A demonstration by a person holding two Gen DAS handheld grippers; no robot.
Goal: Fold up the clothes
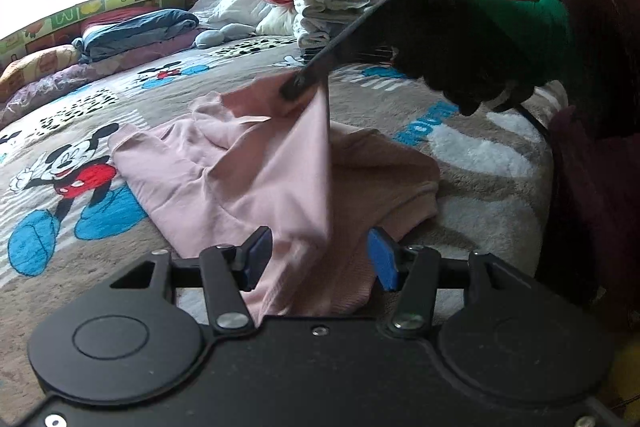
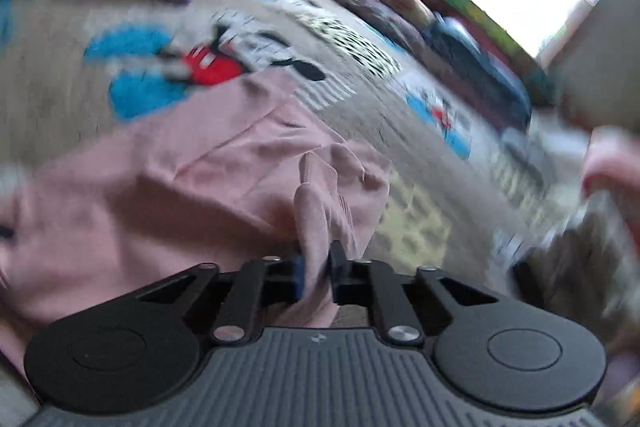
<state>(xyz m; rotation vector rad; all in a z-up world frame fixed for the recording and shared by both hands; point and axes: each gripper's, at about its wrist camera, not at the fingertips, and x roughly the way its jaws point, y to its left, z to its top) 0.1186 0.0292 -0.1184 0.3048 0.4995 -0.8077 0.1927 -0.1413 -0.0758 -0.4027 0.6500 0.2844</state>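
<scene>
One pale pink cotton garment (image 1: 248, 167) lies crumpled on the bed's cartoon-mouse printed blanket (image 1: 72, 131). Two claws show. The right claw (image 2: 316, 267) is clamped on a raised fold of it at twelve o'clock. The left claw (image 1: 316, 259) stands half-wide at six o'clock, cloth between its two blue pads (image 1: 382, 263), not pinched.

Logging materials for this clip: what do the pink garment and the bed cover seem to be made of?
Pink garment: looks like soft matte knit, perhaps cotton jersey; it drapes in loose folds and shows a ribbed cuff. Bed cover: seems a plush fleece or pile blanket; the surface is fuzzy and matte, with printed cartoon figures. The exact fibre of either cannot be told.
</scene>
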